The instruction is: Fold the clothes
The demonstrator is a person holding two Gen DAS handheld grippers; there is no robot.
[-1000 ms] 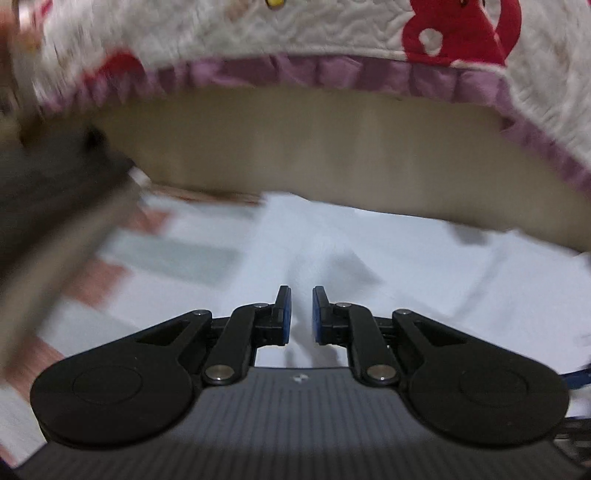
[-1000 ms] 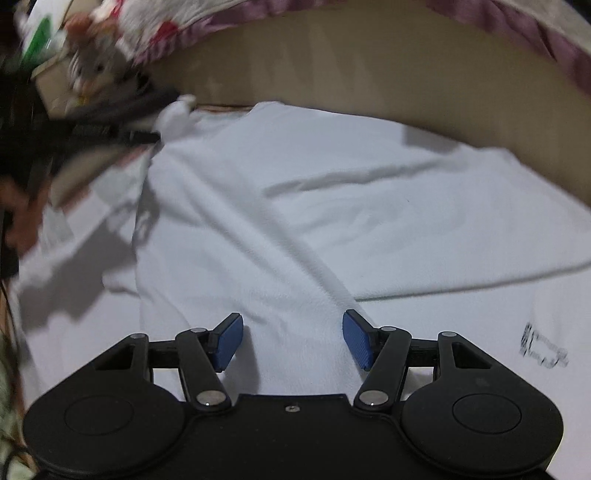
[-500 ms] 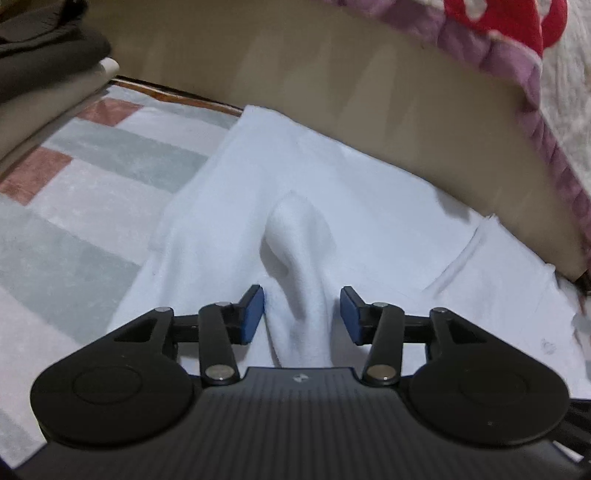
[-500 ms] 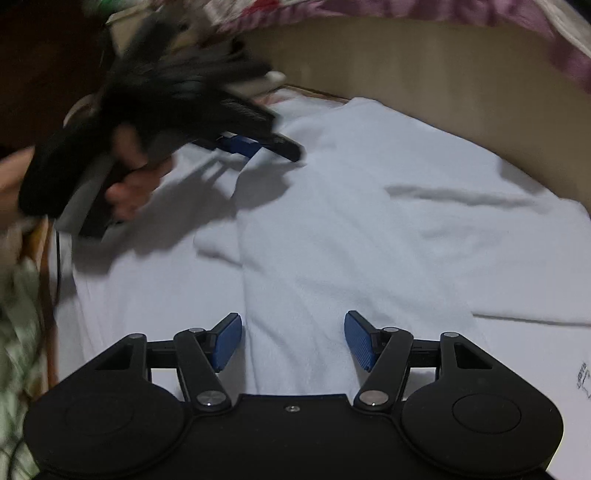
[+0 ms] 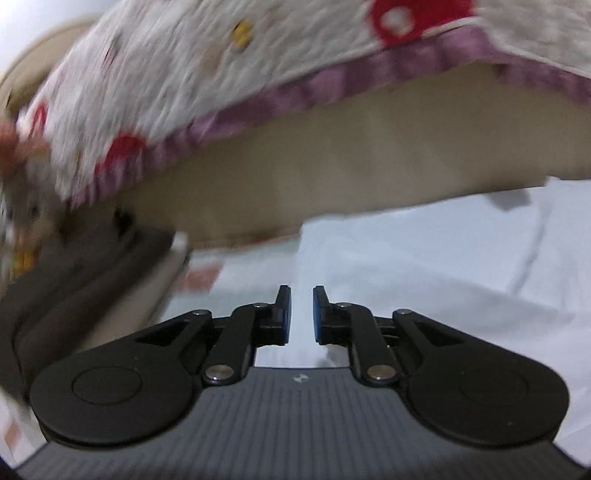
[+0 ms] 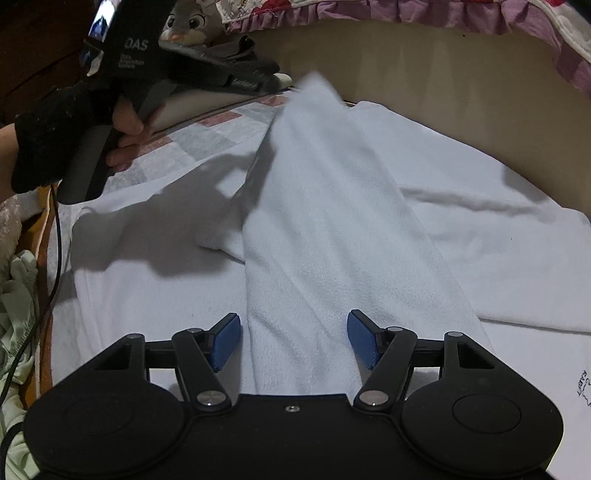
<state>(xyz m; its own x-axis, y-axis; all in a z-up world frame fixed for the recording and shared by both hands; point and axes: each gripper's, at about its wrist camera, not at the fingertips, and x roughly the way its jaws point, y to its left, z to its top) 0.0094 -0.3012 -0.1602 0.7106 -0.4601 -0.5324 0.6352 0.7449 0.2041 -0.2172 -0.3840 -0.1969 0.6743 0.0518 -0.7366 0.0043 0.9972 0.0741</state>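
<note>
White garment (image 6: 332, 236) lies spread on a patterned rug (image 6: 207, 144) with grey, white and reddish blocks, right against a beige bed base (image 6: 443, 77). One long strip of it rises from between the right gripper's fingers up to the left gripper (image 6: 258, 86), held in a black-gloved hand (image 6: 55, 136). In the left wrist view the left gripper (image 5: 300, 314) is nearly closed, narrow gap; white cloth shows in the gap, but I cannot tell if it is pinched. Right gripper (image 6: 293, 341) wide open, straddling the strip, pads not touching it. Quilt (image 5: 229, 74), white with red shapes and a purple frill, hangs over the bed edge. Folded dark and light clothes stack (image 6: 218, 88) at the far left of the rug, plush toy (image 6: 188, 24) behind. Left view blurred.
</note>
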